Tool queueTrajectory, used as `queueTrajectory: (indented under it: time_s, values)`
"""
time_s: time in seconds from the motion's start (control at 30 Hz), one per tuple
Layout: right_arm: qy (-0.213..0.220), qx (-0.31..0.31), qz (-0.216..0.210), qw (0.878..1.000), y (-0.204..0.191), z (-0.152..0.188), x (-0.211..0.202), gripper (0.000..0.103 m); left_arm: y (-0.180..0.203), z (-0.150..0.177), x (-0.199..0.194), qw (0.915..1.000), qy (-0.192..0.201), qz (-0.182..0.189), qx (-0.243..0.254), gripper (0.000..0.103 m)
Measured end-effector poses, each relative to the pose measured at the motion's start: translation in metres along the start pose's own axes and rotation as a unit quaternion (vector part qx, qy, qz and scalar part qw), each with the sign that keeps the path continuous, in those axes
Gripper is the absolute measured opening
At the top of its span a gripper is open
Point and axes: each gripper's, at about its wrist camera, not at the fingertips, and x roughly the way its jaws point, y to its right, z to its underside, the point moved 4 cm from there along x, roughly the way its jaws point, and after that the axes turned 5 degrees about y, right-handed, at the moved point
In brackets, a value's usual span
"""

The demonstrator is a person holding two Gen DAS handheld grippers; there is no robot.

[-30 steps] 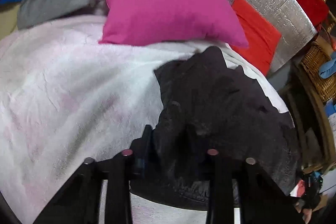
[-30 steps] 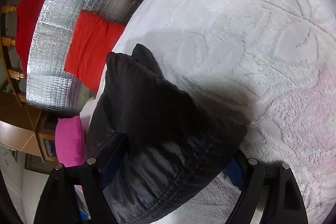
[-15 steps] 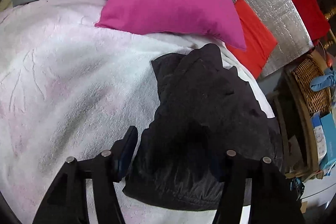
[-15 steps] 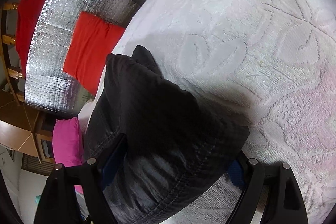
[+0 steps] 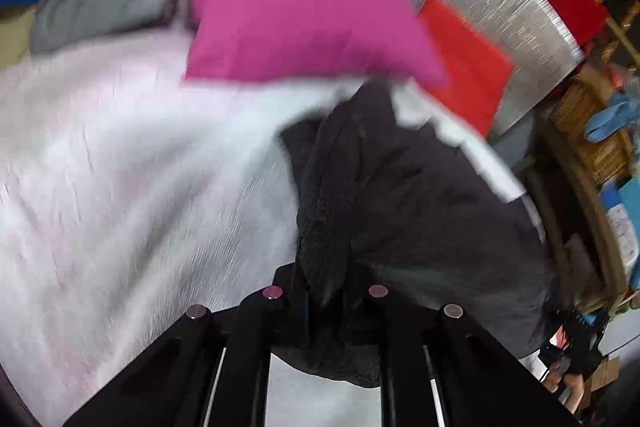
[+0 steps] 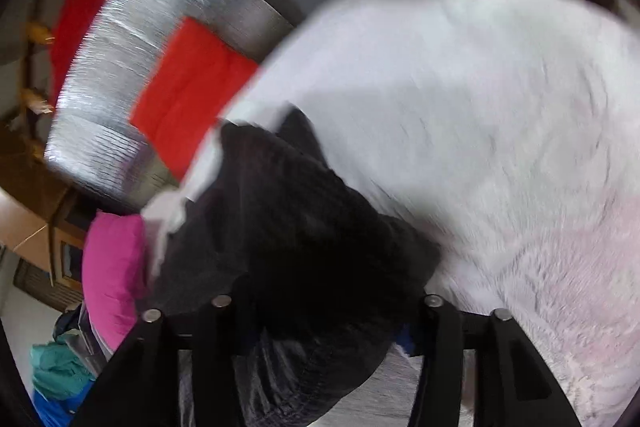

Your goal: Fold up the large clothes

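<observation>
I had the left gripper (image 5: pixel 324 293) closed down tight on a bunched ridge of the dark garment (image 5: pixel 420 195); its jaws had just been closing, and the cloth stood pinched between them. The right gripper (image 6: pixel 328 311) had also just been closing, from wide to about half way, with a thick fold of the same garment between its jaws, but I could not tell if the pads really pressed on it. The garment lay in a heap on the white bedspread (image 5: pixel 132 187), near the bed's edge on the side of the silver foil panel (image 5: pixel 492 11), below the pink pillow (image 5: pixel 296 7).

I judged some risks. The left grip looked to be on a loose pleat only, so a pull could take up one layer and leave the rest in a lump. If the right jaws were not yet firm, the thick fold could slip out when I lifted. As the heap was close to the bed's edge, a strong drag could send part of it over the side.

Both views were blurred. The right fingertips were covered by cloth, the garment's hem and shape were hard to read, and its near part was cut off behind the gripper bodies
</observation>
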Motion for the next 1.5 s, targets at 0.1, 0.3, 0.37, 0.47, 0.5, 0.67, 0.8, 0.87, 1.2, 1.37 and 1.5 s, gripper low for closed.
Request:
queueTrajectory:
  time_s: [0.1, 0.3, 0.37, 0.47, 0.5, 0.67, 0.8, 0.87, 1.2, 1.37, 1.5]
  values:
    - [-0.012, 0.023, -0.01, 1.0, 0.005, -0.002, -0.001, 0.069, -0.008, -0.001, 0.011, 0.9997, -0.008, -0.024, 0.007, 0.049]
    - [-0.047, 0.086, -0.054, 0.994, 0.021, -0.011, -0.009, 0.07, -0.02, -0.012, -0.01, 0.999, 0.006, -0.018, -0.04, 0.066]
    - [-0.059, 0.113, -0.069, 0.989, 0.029, -0.012, -0.008, 0.071, -0.02, -0.011, -0.013, 0.9987, -0.001, -0.016, -0.048, 0.07]
    - [-0.073, 0.14, -0.082, 0.984, 0.035, -0.011, -0.007, 0.071, -0.023, -0.003, -0.016, 0.9969, -0.013, -0.012, -0.076, 0.07]
    - [-0.078, 0.149, -0.086, 0.982, 0.037, -0.011, -0.009, 0.071, -0.026, -0.001, -0.016, 0.9962, -0.016, -0.014, -0.085, 0.07]
    - [-0.11, 0.182, -0.089, 0.973, 0.041, -0.005, -0.008, 0.071, -0.016, 0.016, -0.029, 0.995, -0.014, -0.023, -0.096, 0.07]
    - [-0.115, 0.176, -0.086, 0.974, 0.043, -0.007, -0.02, 0.071, -0.001, 0.039, -0.026, 0.9945, -0.039, -0.013, -0.096, 0.071]
    - [-0.111, 0.179, -0.09, 0.973, 0.045, -0.009, -0.024, 0.071, 0.006, 0.052, -0.015, 0.9929, -0.068, -0.003, -0.098, 0.071]
    - [-0.075, 0.194, -0.074, 0.975, 0.065, -0.023, -0.028, 0.083, -0.007, 0.039, 0.009, 0.9879, -0.047, -0.012, -0.147, 0.081]
    - [-0.111, 0.209, -0.111, 0.965, 0.058, -0.015, 0.004, 0.082, -0.012, 0.031, 0.022, 0.9844, -0.037, 0.0, -0.172, 0.083]
    - [-0.076, 0.157, -0.105, 0.979, 0.042, -0.017, 0.01, 0.062, -0.012, 0.028, 0.027, 0.9817, -0.02, 0.013, -0.189, 0.08]
